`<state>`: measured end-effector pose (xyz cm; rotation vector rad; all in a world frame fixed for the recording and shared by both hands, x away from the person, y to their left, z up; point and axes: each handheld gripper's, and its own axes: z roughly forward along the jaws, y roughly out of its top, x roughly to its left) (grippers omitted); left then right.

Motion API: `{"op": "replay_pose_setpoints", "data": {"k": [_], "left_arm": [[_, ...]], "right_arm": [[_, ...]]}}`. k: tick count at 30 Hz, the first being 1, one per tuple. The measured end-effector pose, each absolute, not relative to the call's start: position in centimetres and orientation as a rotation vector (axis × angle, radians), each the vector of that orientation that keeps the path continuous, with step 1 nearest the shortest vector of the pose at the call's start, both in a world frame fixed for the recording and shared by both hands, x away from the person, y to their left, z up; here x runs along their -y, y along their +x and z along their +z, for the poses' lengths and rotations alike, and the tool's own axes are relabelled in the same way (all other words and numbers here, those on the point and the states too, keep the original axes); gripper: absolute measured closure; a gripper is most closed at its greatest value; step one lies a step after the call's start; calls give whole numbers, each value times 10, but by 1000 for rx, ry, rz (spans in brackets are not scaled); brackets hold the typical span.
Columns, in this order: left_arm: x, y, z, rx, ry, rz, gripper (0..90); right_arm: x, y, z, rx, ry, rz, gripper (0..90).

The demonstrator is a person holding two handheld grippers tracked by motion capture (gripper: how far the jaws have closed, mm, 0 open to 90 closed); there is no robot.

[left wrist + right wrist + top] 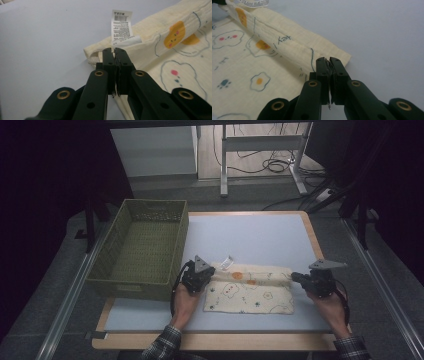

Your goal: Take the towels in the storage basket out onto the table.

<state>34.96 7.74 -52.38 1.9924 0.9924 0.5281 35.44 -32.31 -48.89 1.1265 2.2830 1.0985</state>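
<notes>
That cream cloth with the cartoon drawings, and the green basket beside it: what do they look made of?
The cloth looks like soft, matte woven cotton, perhaps muslin: fine crinkled ribbing shows in the right gripper view, it folds limply, and a printed care label is sewn into its edge. The basket seems woven from olive fibre or plastic cord; its walls show a regular plaited texture. Which one, I cannot tell.

Both grippers (212,272) (295,277) pinching cloth (250,290) ends.
</notes>
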Motion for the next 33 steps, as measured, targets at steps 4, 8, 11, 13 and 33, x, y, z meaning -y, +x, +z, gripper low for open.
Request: {"op": "replay_pose_setpoints", "data": {"k": [4, 8, 11, 13, 33], "left_arm": [[-80, 336, -525, -979, 1985, 511, 880], [-82, 324, -524, -960, 1988, 510, 880], [-84, 315, -524, -947, 1993, 503, 880], [-86, 310, -525, -938, 1988, 491, 880], [-93, 276, -530, -886, 1986, 446, 880]], "right_arm": [[322, 340, -489, -2305, 1100, 1090, 862], [321, 326, -489, -2328, 1081, 1083, 861], [321, 318, -490, -2335, 1074, 1087, 861], [322, 313, -490, -2337, 1070, 1095, 860], [322, 288, -504, -2375, 1067, 1103, 859]]}}
